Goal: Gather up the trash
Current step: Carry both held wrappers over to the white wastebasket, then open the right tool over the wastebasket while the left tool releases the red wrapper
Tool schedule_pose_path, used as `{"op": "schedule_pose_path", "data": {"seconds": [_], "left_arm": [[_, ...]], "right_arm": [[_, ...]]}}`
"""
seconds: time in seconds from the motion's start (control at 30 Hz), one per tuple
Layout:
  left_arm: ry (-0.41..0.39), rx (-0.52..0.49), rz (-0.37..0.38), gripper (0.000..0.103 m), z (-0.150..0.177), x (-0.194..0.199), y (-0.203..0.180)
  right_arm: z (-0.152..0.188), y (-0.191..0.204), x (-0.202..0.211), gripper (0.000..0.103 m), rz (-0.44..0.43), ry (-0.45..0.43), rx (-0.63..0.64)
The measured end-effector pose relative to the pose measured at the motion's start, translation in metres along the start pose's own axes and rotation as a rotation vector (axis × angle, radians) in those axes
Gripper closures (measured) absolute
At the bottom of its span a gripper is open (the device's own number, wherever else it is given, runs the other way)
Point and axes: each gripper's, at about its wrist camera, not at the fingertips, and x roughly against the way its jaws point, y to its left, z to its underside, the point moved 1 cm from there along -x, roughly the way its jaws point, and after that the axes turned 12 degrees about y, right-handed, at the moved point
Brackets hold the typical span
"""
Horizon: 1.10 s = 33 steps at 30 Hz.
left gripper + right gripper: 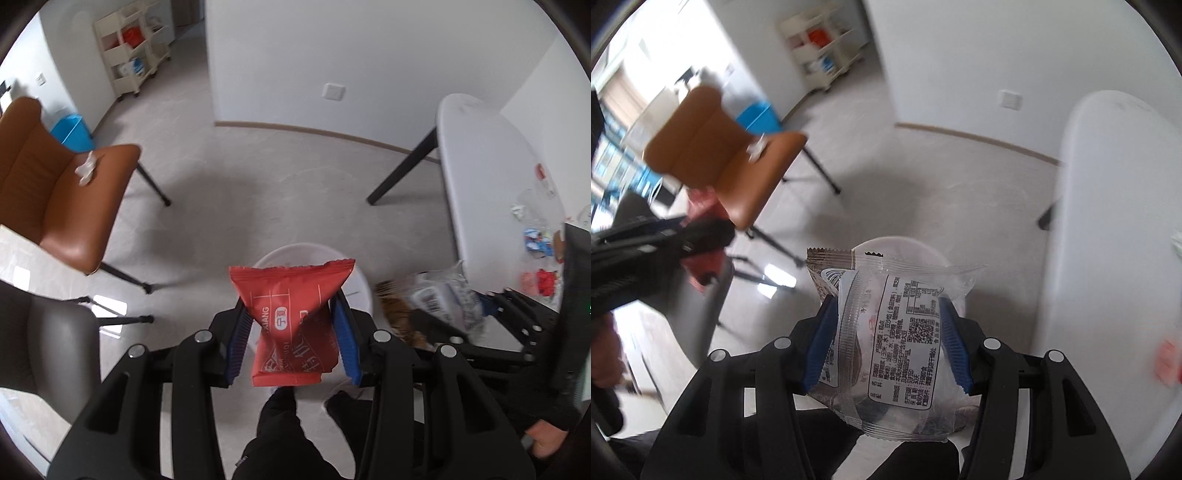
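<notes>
Left gripper (293, 325) closed on a red plastic snack wrapper with white print (293, 317), blue ribbed fingers (238, 339) pressing its middle from both sides so that the wrapper pinches in there and flares out above. Held in the air over a round white plastic bin (360, 291) standing on the pale tiled floor (258, 177); only the rim of the bin visible behind the wrapper.

Right gripper (886, 339) closed on a clear plastic wrapper with a black printed label (905, 343), and with it a second, brown-patterned wrapper (822, 271) just behind, on the left. Blue fingers (823, 343) touching the clear wrapper on both sides. Also held above the same white bin (908, 247), seen behind the top edge of the wrappers.

In the left wrist view, right gripper visible at the right edge, blurred, with its clear wrapper. In the right wrist view, left gripper at the left edge, blurred, with something red in it.

To the right, a white oval bench with black legs (480, 147), carrying small pieces of trash: blue-and-white wrappers (537, 240), red wrappers (539, 282), and clear scraps (521, 210). To the left, a brown leather chair (66, 192) with a crumpled white tissue (86, 170) lying on its seat. Beside it, lower left, a dark grey chair (48, 343). Behind the brown chair, a blue box (72, 131) on the floor near the wall. Farther back, a cream shelf cart (129, 48).
</notes>
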Motion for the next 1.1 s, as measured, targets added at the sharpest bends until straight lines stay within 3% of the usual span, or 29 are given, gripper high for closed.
{"op": "schedule_pose_path", "data": {"seconds": [0.27, 0.37, 0.53, 0.7, 0.83, 0.97, 1.1], "left_arm": [[0.077, 0.069, -0.013, 0.062, 0.014, -0.035, 0.048], [0.088, 0.083, -0.013, 0.062, 0.018, -0.042, 0.052], [0.100, 0.075, -0.019, 0.062, 0.018, -0.051, 0.051], [0.110, 0.062, -0.017, 0.062, 0.012, -0.059, 0.044], [0.103, 0.009, 0.000, 0.061, 0.004, -0.068, 0.030], [0.118, -0.039, 0.026, 0.061, -0.002, -0.082, 0.016], [0.144, -0.117, 0.053, 0.061, -0.007, -0.100, -0.006]], "right_arm": [[-0.020, 0.011, -0.110, 0.045, -0.015, 0.136, 0.018], [-0.020, 0.003, -0.147, 0.039, -0.052, 0.188, -0.020], [-0.018, -0.005, -0.171, 0.023, -0.021, 0.246, -0.069], [-0.014, -0.007, -0.128, 0.021, 0.018, 0.207, -0.079], [-0.003, -0.007, -0.064, 0.005, 0.049, 0.159, -0.086], [0.014, -0.006, 0.001, 0.003, 0.048, 0.071, -0.095], [0.031, -0.008, 0.041, 0.003, 0.089, 0.028, -0.109]]}}
